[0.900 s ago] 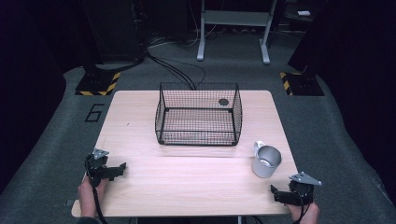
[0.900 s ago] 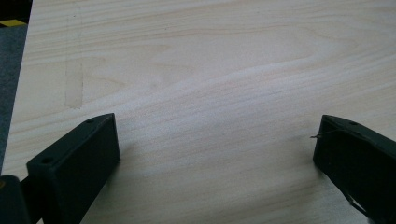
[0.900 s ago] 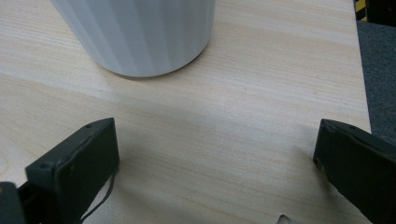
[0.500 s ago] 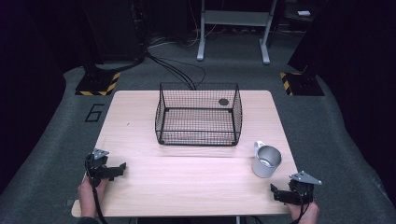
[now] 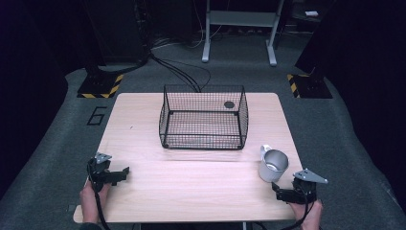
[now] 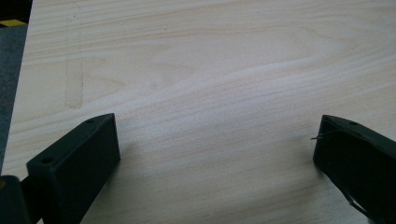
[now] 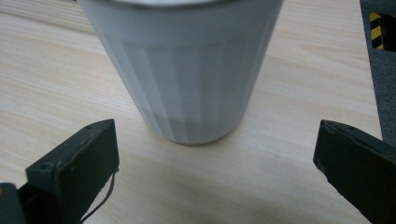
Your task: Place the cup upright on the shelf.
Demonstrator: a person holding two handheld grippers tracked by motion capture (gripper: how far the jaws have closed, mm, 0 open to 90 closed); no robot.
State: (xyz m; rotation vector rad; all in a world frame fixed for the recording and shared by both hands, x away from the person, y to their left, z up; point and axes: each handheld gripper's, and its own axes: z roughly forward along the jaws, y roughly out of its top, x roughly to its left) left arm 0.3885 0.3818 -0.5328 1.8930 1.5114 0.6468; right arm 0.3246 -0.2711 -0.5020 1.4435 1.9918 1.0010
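Item one: my right gripper (image 5: 280, 193), near the table's (image 5: 191, 191) front right corner, jaws spread wide and holding nothing. In the right gripper view I see them flank bare wood, and the mug (image 7: 187, 70) stands upright just ahead of them, not touched.

Item two: the mug (image 5: 273, 165), white outside with a metal inside, handle turned toward the basket, just beside my right gripper.

Item three: my left gripper (image 5: 119, 173), near the front left corner, jaws likewise wide apart over bare tabletop, empty.

Item four: a black wire basket (image 5: 203, 120), mid-table toward the far edge, well apart from both grippers; a small dark disc (image 5: 229, 104) sits at its far right.
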